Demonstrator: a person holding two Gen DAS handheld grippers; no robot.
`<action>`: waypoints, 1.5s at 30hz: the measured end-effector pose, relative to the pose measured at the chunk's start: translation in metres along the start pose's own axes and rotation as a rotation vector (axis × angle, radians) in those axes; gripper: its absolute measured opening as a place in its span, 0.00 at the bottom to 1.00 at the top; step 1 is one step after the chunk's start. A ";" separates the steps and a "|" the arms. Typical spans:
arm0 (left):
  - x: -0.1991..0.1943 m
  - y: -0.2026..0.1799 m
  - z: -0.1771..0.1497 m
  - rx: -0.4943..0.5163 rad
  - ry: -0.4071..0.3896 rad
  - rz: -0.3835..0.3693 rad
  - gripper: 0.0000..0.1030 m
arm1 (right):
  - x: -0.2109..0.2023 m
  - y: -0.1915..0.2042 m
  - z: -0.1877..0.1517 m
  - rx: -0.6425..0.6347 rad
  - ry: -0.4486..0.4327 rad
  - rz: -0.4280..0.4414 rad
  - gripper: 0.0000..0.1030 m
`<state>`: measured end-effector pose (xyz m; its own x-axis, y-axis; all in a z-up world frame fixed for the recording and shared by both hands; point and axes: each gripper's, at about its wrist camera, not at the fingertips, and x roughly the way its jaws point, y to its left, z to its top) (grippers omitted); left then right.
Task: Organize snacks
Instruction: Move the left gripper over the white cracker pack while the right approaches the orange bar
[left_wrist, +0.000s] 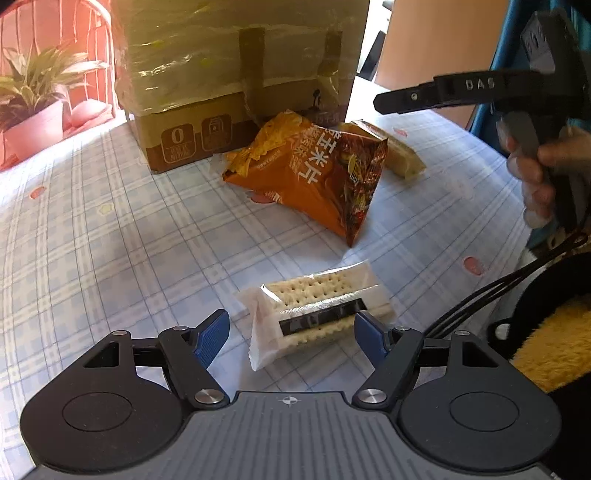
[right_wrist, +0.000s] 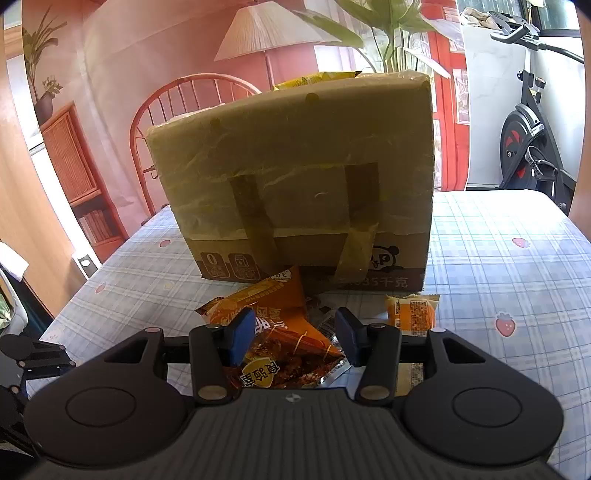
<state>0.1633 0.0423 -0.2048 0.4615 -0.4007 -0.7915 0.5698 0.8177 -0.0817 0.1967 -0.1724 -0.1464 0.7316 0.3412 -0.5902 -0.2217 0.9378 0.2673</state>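
A clear-wrapped pack of crackers with a dark filling (left_wrist: 314, 299) lies on the checked tablecloth (left_wrist: 92, 240). My left gripper (left_wrist: 291, 332) is open and straddles its near end; the right pad is at the wrapper, the left pad is clear of it. An orange chip bag (left_wrist: 306, 173) (right_wrist: 273, 295) lies in front of the taped cardboard box (left_wrist: 221, 74) (right_wrist: 295, 184). My right gripper (right_wrist: 295, 339) hovers open just above the bag, which shows between its blue pads. A small yellow cake pack (left_wrist: 399, 151) (right_wrist: 412, 312) lies to the right of the bag.
A yellow packet (right_wrist: 317, 79) sticks out of the box top. A hand (left_wrist: 543, 173) holds the right gripper's handle at the right edge of the left wrist view. A potted plant (left_wrist: 33, 110) and a red chair (right_wrist: 184, 96) stand beyond the table.
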 end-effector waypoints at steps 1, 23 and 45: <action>0.003 -0.001 0.001 0.009 0.002 0.023 0.76 | 0.000 0.000 0.000 0.002 0.001 0.000 0.50; 0.014 -0.009 0.029 -0.096 -0.022 0.044 0.81 | 0.004 -0.011 -0.002 0.039 -0.002 -0.013 0.50; 0.034 -0.021 0.029 0.076 0.000 0.107 0.81 | 0.002 -0.011 -0.002 0.034 -0.001 -0.021 0.50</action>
<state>0.1869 -0.0001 -0.2131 0.5223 -0.3123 -0.7935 0.5668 0.8223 0.0495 0.1995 -0.1818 -0.1525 0.7368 0.3212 -0.5949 -0.1840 0.9420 0.2806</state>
